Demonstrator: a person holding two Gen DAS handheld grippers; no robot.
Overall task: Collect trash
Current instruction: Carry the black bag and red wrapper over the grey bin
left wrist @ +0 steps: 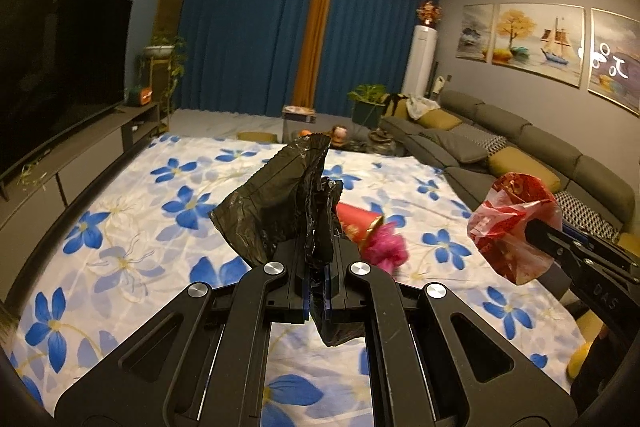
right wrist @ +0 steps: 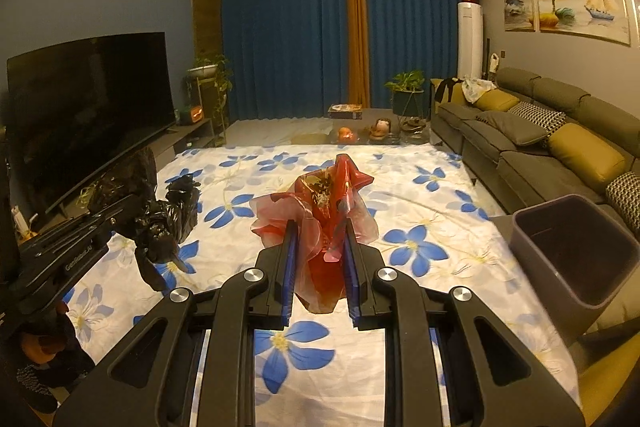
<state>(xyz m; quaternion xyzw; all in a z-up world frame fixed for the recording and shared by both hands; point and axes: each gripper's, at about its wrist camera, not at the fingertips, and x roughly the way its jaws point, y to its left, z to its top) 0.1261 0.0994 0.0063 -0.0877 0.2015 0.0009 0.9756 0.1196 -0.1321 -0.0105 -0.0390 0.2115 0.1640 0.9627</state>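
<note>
Two pieces of trash are being held above the white cloth with blue flowers [left wrist: 120,227] covering the surface, and two more are lying on it; one grey plastic bin [right wrist: 576,251] is standing at the right edge of the right wrist view, beside the grey sofa [right wrist: 532,147].

The left gripper [left wrist: 318,267] is clenching its fingers [left wrist: 294,267] almost fully together on one crumpled black plastic bag [left wrist: 276,203], which is rising from the centre of the left wrist view and also hanging out below the fingers; the same bag is showing at centre left of the right wrist view.

The right gripper [right wrist: 320,259] is keeping its blue-padded fingers [right wrist: 290,259] partly open, grasping one bunched red and clear plastic wrapper [right wrist: 320,219] between them at frame centre; it is appearing at the right of the left wrist view too.

Just right of the black bag, one red paper cone [left wrist: 356,221] and one crumpled pink wrapper [left wrist: 386,251] are lying together on the cloth.
</note>
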